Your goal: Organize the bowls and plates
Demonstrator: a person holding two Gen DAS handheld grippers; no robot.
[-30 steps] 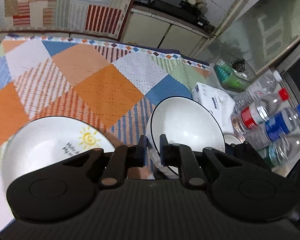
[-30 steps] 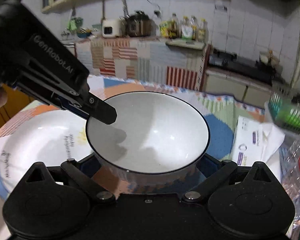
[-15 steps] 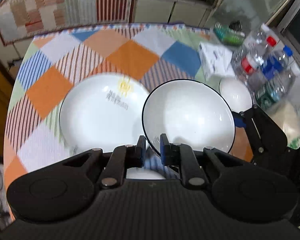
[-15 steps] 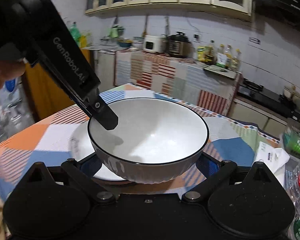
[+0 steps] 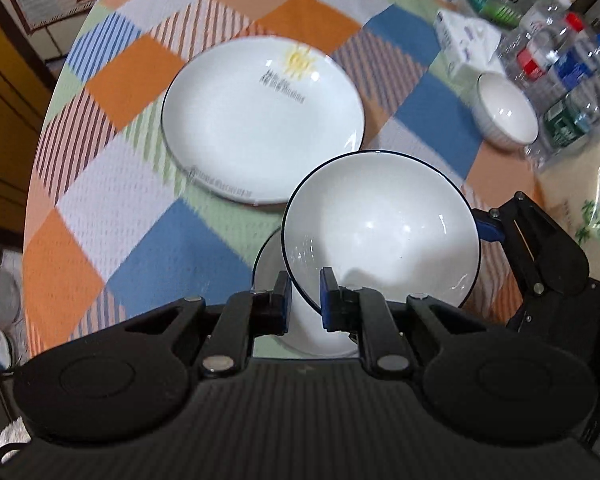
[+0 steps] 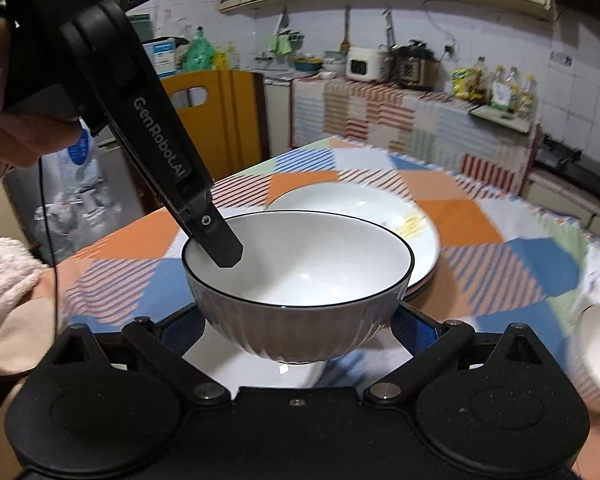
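Left gripper [image 5: 303, 295]: fingers clamped on the bowl [image 5: 384, 228] rim.
Right gripper [image 6: 298, 326]: fingers pressed against the bowl's sides.
Plate [image 5: 260, 120]: laid on the surface [image 5: 140, 208].

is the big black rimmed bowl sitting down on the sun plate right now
No: in the left wrist view the black-rimmed bowl is held off the table, the left gripper clamped on its rim, while the sun plate lies bare beyond it.

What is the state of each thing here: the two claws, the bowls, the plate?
Left claw: shut on the black-rimmed bowl's rim.
Right claw: wide, clamped on the same bowl's outer wall.
Black-rimmed bowl: empty, held off the table by both claws.
Sun-print plate: empty, flat on the tablecloth.
Small white bowl: empty, on the table beside the bottles.
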